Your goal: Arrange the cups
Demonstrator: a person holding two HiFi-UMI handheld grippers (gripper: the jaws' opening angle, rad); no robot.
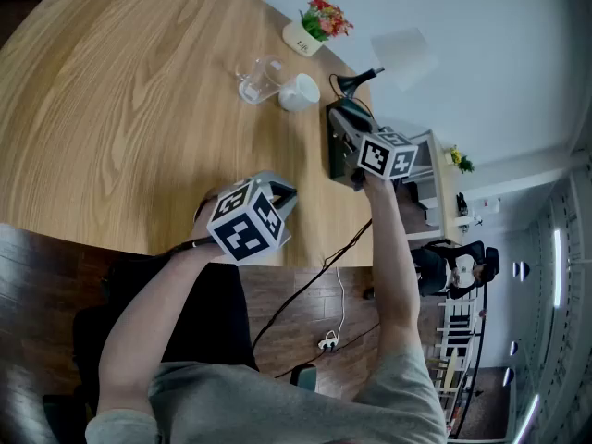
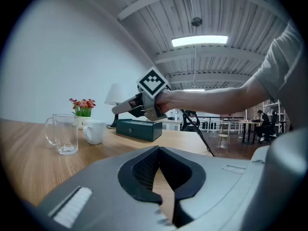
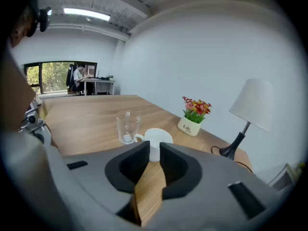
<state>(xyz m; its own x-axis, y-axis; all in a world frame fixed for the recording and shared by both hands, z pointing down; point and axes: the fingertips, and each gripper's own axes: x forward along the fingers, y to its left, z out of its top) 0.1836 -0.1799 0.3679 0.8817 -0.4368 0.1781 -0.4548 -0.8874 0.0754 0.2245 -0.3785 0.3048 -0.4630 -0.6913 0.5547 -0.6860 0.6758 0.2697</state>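
Observation:
A clear glass mug (image 1: 259,80) and a white cup (image 1: 299,92) stand side by side near the far edge of the round wooden table (image 1: 120,109). In the right gripper view the white cup (image 3: 156,141) shows just beyond my jaws, with the glass mug (image 3: 127,127) to its left. My right gripper (image 3: 153,153) is tilted down toward them, its jaws a little apart and empty. My left gripper (image 1: 287,192) hangs over the near table edge, jaws together and empty. From it I see the mug (image 2: 65,134), the cup (image 2: 95,132) and the right gripper (image 2: 115,109).
A small pot of red flowers (image 1: 314,26) and a white-shaded lamp (image 1: 361,80) stand behind the cups. A dark green box (image 2: 139,128) lies on the table under my right hand. A cable (image 1: 314,276) hangs off the table edge. People sit at desks far behind.

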